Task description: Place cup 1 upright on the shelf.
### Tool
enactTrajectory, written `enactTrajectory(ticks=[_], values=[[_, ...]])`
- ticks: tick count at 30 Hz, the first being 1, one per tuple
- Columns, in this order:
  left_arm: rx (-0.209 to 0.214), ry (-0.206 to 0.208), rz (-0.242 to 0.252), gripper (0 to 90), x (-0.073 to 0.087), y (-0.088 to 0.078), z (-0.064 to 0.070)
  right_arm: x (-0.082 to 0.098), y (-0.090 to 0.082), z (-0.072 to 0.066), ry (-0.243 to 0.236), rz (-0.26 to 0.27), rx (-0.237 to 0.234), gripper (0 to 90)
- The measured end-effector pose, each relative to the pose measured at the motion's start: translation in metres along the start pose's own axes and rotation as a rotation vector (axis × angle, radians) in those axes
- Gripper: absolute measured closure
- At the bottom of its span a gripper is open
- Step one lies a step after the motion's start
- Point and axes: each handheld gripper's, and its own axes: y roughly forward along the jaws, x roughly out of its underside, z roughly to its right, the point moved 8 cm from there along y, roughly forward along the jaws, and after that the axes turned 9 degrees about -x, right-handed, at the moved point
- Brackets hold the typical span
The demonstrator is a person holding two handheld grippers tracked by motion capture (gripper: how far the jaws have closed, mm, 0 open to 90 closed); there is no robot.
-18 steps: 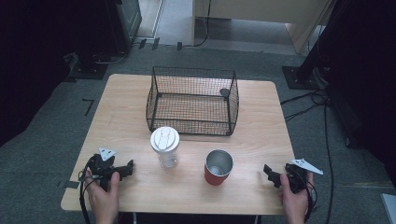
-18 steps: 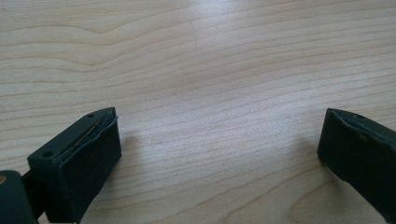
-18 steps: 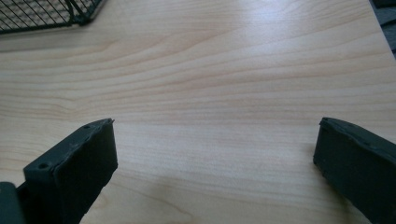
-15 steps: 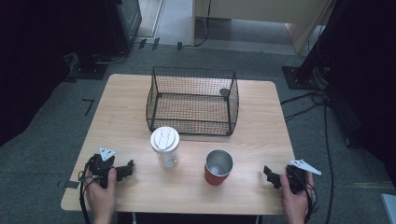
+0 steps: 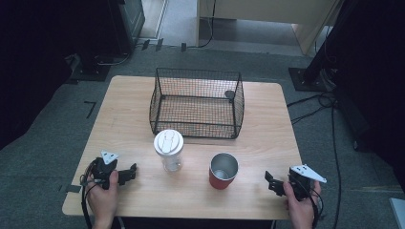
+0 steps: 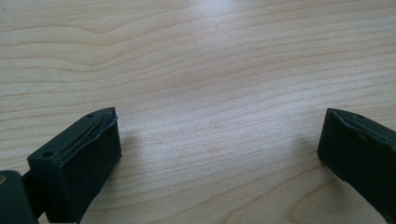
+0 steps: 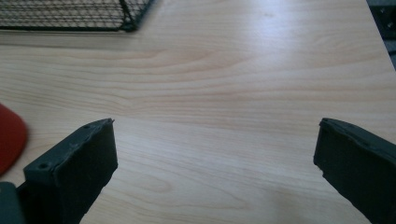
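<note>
While the lidded clear cup (image 5: 168, 149) and red cup (image 5: 223, 171) stand side by side before the wire basket (image 5: 197, 102), neither is touched. Your left gripper (image 5: 130, 172) and right gripper (image 5: 270, 182) rest at the table's (image 5: 129, 109) near corners, jaws spread wide and empty.

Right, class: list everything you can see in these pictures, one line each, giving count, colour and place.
Wire basket: one, black, far middle of the table.
Lidded cup: one, clear with a white lid, in front of the basket, left of the red cup.
Red cup: one, red outside, metal inside, open, near right of centre.
Table: one, light wood, on grey floor.
Left claw: one, black, near left edge, jaws open on bare wood.
Right claw: one, black, near right edge, jaws open.
</note>
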Motion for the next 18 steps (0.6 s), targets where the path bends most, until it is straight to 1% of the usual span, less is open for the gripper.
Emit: enactTrajectory(ticks=[1, 7, 10, 11, 12, 14, 18], values=[[0.0, 0.0, 0.0, 0.0, 0.0, 0.0, 0.0, -0.004, -0.002, -0.008, -0.018, 0.007, -0.018, 0.0], [0.0, 0.0, 0.0, 0.0, 0.0, 0.0, 0.0, -0.013, -0.006, -0.028, -0.074, 0.022, -0.067, 0.0], [0.0, 0.0, 0.0, 0.0, 0.0, 0.0, 0.0, -0.016, -0.008, -0.036, -0.084, 0.029, -0.09, 0.0], [0.0, 0.0, 0.0, 0.0, 0.0, 0.0, 0.0, -0.016, -0.008, -0.036, -0.084, 0.029, -0.09, 0.0], [0.0, 0.0, 0.0, 0.0, 0.0, 0.0, 0.0, -0.018, -0.01, -0.041, -0.082, 0.034, -0.111, 0.0], [0.0, 0.0, 0.0, 0.0, 0.0, 0.0, 0.0, -0.02, -0.011, -0.044, -0.091, 0.036, -0.121, 0.0], [0.0, 0.0, 0.0, 0.0, 0.0, 0.0, 0.0, -0.025, -0.013, -0.056, -0.116, 0.041, -0.149, 0.0]])
